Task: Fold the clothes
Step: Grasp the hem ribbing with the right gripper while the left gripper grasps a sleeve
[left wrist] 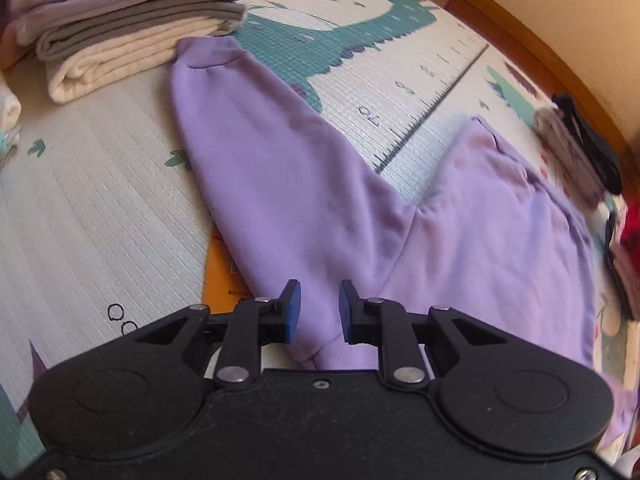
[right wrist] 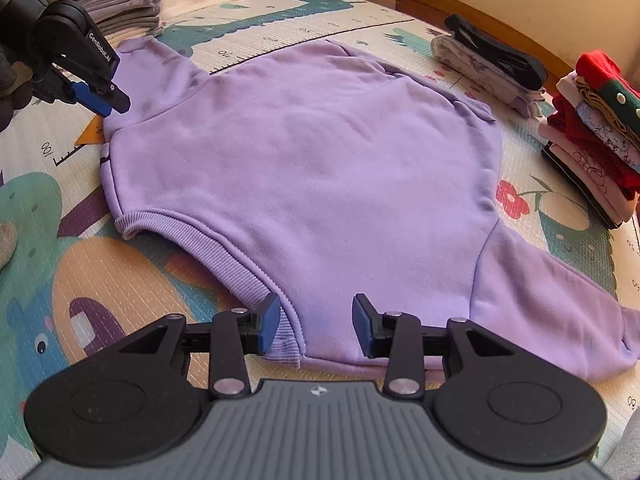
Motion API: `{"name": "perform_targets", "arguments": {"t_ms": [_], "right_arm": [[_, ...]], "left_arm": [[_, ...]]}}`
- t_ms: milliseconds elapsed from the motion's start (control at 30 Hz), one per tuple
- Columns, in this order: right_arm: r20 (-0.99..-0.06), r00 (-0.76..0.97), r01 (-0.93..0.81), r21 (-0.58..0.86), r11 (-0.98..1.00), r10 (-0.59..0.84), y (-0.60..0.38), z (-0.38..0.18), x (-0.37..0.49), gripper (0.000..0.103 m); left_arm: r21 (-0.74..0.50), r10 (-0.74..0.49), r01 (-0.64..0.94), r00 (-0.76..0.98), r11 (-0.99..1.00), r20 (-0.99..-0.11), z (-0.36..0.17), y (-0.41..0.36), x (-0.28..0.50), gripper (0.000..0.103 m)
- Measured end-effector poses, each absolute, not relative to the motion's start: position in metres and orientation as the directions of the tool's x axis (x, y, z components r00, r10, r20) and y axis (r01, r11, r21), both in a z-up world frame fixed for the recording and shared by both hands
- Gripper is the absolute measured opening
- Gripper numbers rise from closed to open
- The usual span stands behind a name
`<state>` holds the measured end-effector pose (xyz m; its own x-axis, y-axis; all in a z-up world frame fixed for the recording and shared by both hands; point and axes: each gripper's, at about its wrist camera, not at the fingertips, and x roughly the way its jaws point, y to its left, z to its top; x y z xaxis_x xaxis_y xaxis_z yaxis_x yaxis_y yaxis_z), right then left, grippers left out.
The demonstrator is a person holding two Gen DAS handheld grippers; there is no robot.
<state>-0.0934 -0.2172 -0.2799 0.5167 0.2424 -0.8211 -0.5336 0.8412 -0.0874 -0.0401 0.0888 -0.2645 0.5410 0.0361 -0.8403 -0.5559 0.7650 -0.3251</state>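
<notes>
A purple sweatshirt lies spread flat on the patterned play mat, ribbed hem toward the right wrist camera. My right gripper is open and hangs just over the near hem corner, with fabric below the gap between its fingers. One sleeve runs from the body up to a cuff beside a folded pile. My left gripper is open, low over this sleeve near the shoulder. The right wrist view shows the left gripper at the sweatshirt's far left edge.
Folded piles ring the mat: purple, grey and cream clothes at the back left, a grey and black pile at the back right, a red and pink stack at the right. An orange card lies under the sleeve. A wooden skirting board borders the mat.
</notes>
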Motion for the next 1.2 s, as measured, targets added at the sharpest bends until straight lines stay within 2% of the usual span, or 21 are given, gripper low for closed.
{"name": "perform_targets", "arguments": {"t_ms": [200, 400, 667, 800, 933, 1033, 1067, 1100, 1200], "right_arm": [[-0.817, 0.507, -0.540, -0.053, 0.840, 0.275, -0.210, -0.283, -0.089, 0.040], [-0.841, 0.466, -0.553, -0.035, 0.832, 0.275, -0.207, -0.294, -0.089, 0.042], [-0.846, 0.458, -0.555, -0.031, 0.831, 0.274, -0.210, -0.299, -0.093, 0.044], [-0.850, 0.457, -0.546, -0.034, 0.837, 0.264, -0.208, -0.299, -0.092, 0.045], [-0.854, 0.457, -0.535, -0.038, 0.844, 0.251, -0.206, -0.298, -0.090, 0.046], [-0.857, 0.456, -0.527, -0.042, 0.849, 0.241, -0.204, -0.298, -0.090, 0.045], [-0.858, 0.456, -0.524, -0.043, 0.850, 0.238, -0.203, -0.298, -0.089, 0.045], [-0.859, 0.456, -0.522, -0.044, 0.852, 0.235, -0.203, -0.298, -0.089, 0.045], [-0.862, 0.455, -0.514, -0.047, 0.856, 0.226, -0.202, -0.298, -0.088, 0.045]], "left_arm": [[-0.470, -0.068, -0.521, 0.615, 0.712, -0.786, -0.272, 0.098, -0.006, 0.016], [-0.492, -0.081, -0.579, 0.591, 0.650, -0.803, -0.299, 0.131, 0.031, 0.016], [-0.587, -0.079, -0.597, 0.661, 0.546, -0.746, -0.313, 0.180, 0.050, 0.016], [-0.642, -0.097, -0.585, 0.697, 0.496, -0.710, -0.312, 0.188, 0.049, 0.016], [-0.784, -0.208, -0.500, 0.778, 0.368, -0.593, -0.316, 0.176, 0.030, 0.016], [-0.771, -0.234, -0.514, 0.752, 0.376, -0.616, -0.326, 0.166, 0.027, 0.016], [-0.762, -0.238, -0.521, 0.741, 0.385, -0.627, -0.329, 0.164, 0.027, 0.014], [-0.753, -0.242, -0.528, 0.730, 0.393, -0.639, -0.333, 0.161, 0.026, 0.006], [-0.796, -0.191, -0.530, 0.783, 0.293, -0.591, -0.337, 0.181, 0.012, 0.006]]}}
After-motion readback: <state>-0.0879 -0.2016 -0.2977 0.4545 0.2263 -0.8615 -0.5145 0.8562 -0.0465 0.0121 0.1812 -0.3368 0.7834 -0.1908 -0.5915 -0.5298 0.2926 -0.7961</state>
